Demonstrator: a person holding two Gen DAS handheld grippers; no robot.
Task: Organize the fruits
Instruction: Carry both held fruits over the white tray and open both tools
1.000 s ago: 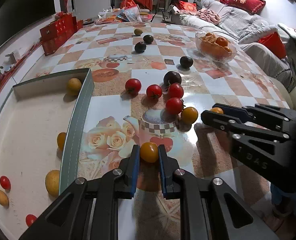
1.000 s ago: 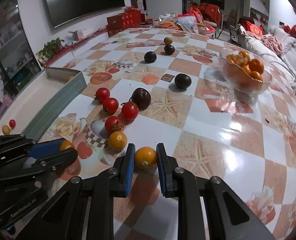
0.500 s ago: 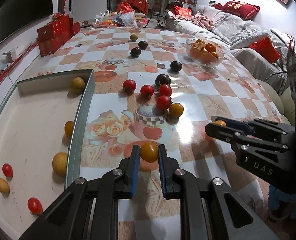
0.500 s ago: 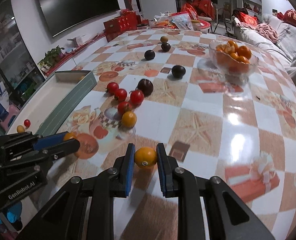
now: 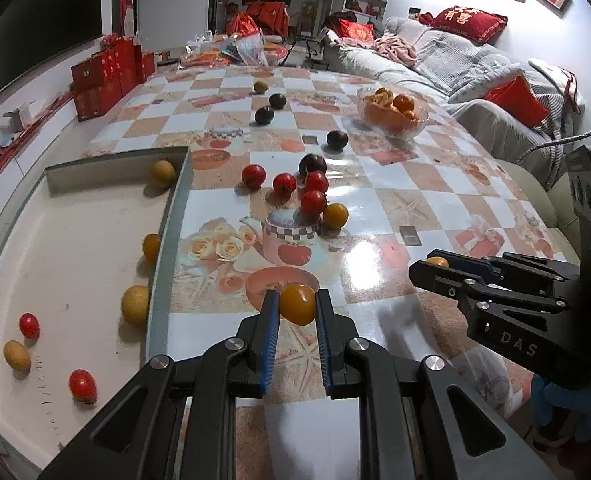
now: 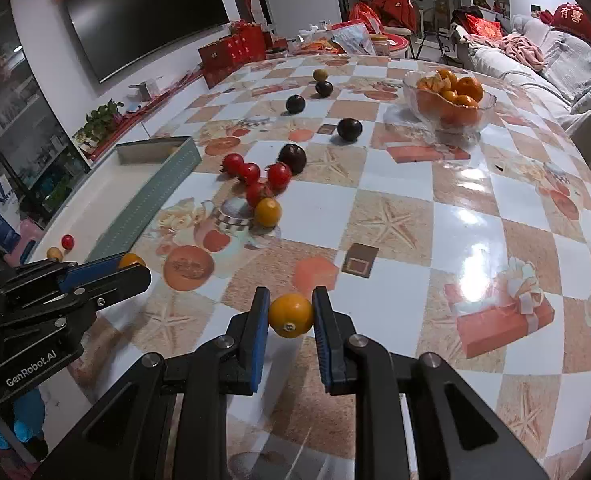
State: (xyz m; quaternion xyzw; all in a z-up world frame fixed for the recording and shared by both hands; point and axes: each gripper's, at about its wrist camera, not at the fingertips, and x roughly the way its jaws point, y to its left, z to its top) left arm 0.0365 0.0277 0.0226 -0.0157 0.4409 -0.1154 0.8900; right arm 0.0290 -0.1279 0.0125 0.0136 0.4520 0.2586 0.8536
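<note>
Both grippers are raised above the checkered counter [image 6: 391, 216], each clenched on fruit. The left gripper [image 5: 297, 310], marked "GenRobot.AI", grips a yellow tomato [image 5: 297, 304] between its fingers beside the white tray [image 5: 171, 236]; the right gripper [image 6: 289, 314], marked "DAS", grips an orange tomato [image 6: 290, 315]. Red tomatoes [image 5: 313, 202] cluster ahead, dark plums [image 6: 349, 129] and a glass bowl of oranges [image 6: 449, 102] beyond.

Round yellow-orange tomatoes [image 5: 297, 304] [image 6: 290, 315] aloft over the table, red ones [image 5: 314, 202] clustered beyond.
</note>
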